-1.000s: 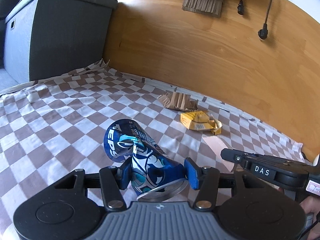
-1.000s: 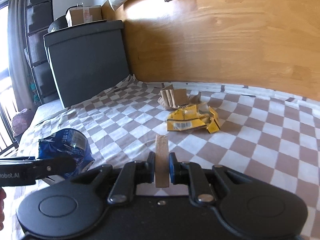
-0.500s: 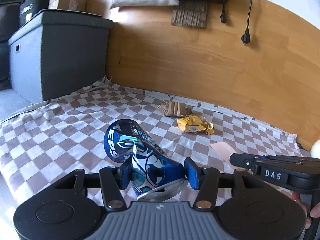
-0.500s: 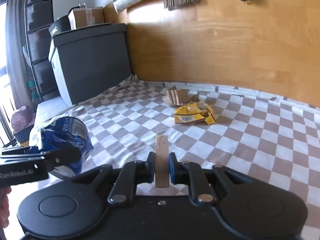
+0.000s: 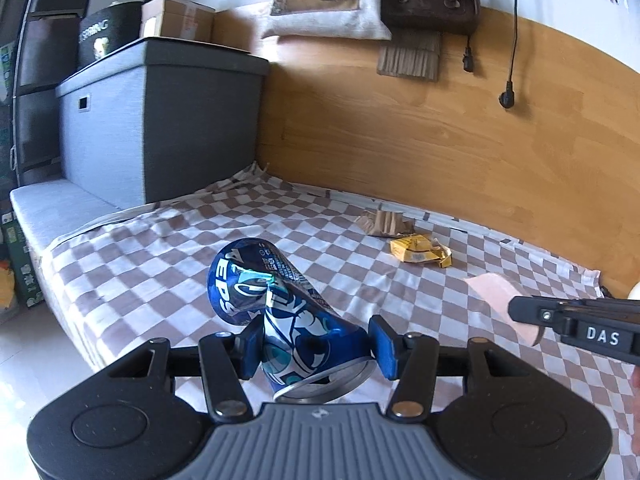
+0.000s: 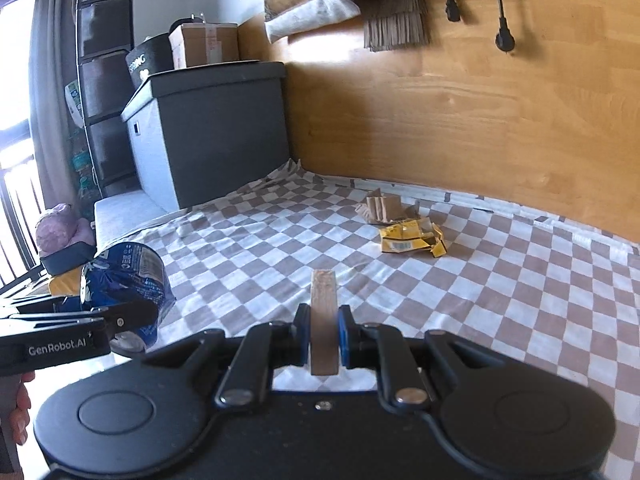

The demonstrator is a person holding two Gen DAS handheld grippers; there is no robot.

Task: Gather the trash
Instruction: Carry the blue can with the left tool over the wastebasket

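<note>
Checkered bedspread against wooden headboard. Left gripper fingers clamp crushed blue Pepsi can. Right gripper fingers pinch cardboard scrap. Yellow wrapper on bedspread.

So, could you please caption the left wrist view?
Left claw grips a crushed blue can above the checkered cloth.

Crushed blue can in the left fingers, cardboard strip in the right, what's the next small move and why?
Probably carry both away to a bin, which is not in view. The crushed blue can and cardboard strip are firmly pinched, so neither hand is free for the yellow wrapper or crumpled cardboard.
</note>
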